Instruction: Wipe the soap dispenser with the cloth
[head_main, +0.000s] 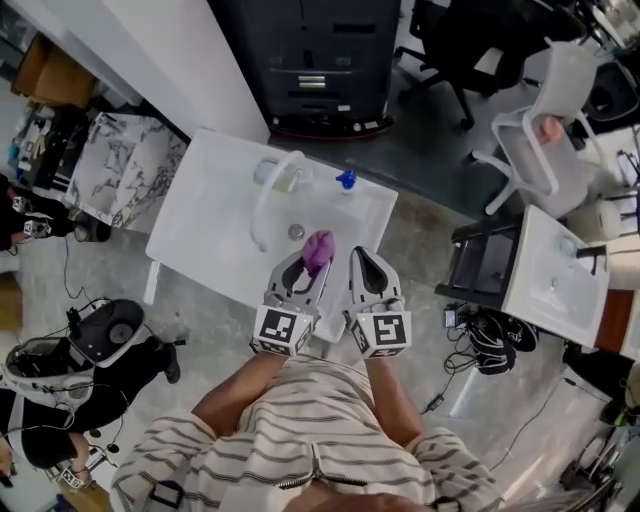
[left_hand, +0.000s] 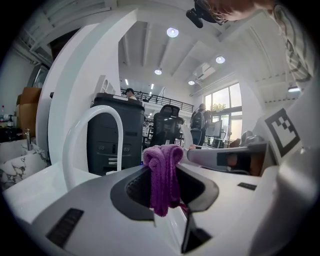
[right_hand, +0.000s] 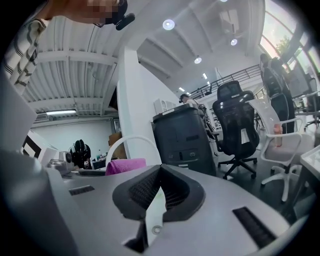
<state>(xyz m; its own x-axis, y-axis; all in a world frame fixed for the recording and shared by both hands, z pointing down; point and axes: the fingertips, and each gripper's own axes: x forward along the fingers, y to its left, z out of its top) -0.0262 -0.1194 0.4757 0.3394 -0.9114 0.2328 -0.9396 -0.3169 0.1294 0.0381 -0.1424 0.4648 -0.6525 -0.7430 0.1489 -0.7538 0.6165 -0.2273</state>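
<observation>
Nearest the camera, a striped shirt (head_main: 300, 440) is seen, and two bare forearms are stretched forward from it. The left tongs (left_hand: 167, 197) are clamped on a purple cloth (left_hand: 162, 172), which is bunched between the pads and hangs a little below them. The right tongs (right_hand: 159, 187) are held just beside the left pair, closed pad to pad with nothing between them. Both pairs are pointed roughly level over the near edge of a white surface (head_main: 200, 230) into which a basin is set, with a round drain (head_main: 296, 232) just beyond the cloth. A white arched tap (head_main: 262, 200) is mounted at the left of the basin, and a pale greenish container (head_main: 286, 180) is placed by its base. What is taken to be the soap dispenser (head_main: 346, 181), a small blue-topped bottle, stands on the far rim of the basin, apart from the cloth and from both tongs. Beyond the surface a dark cabinet (head_main: 310, 60) is seen, with a black office chair (head_main: 450, 50) and a white chair (head_main: 540, 130) to its right.
</observation>
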